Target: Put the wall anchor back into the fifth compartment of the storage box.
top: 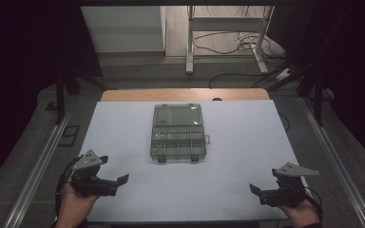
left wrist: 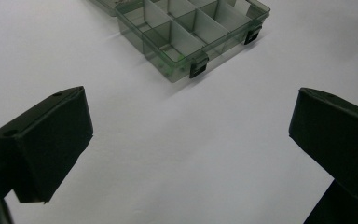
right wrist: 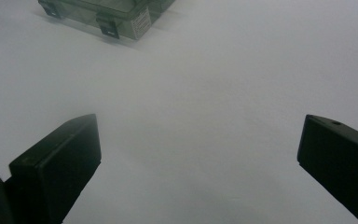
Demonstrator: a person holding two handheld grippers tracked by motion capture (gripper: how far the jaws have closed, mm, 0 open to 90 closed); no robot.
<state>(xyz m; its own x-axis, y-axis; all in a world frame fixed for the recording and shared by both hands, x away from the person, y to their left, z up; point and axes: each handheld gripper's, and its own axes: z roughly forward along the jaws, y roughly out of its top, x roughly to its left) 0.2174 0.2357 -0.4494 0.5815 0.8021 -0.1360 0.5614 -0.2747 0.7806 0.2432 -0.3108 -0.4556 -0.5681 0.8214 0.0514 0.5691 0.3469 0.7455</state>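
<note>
A clear greenish compartment box (top: 177, 142) lies open in the middle of the white table (top: 247, 142), its lid (top: 177, 115) folded back on the far side. Small items sit in its left compartments; two black latches face me. The left gripper (top: 114, 170) rests near the front left edge, held by a hand, open with nothing between its jaws. Its own view has the left gripper (left wrist: 191, 135) pointing at the box (left wrist: 191, 32). The right gripper (top: 265, 180) is at the front right, also open and empty. From the right gripper (right wrist: 200, 154) the box (right wrist: 107, 11) lies far ahead to the left.
Bare white table surface lies between each gripper and the box. Metal rails (top: 43, 161) run along both sides of the table. Beyond the far edge stand desk legs (top: 189, 42) and loose cables (top: 228, 42) on the floor.
</note>
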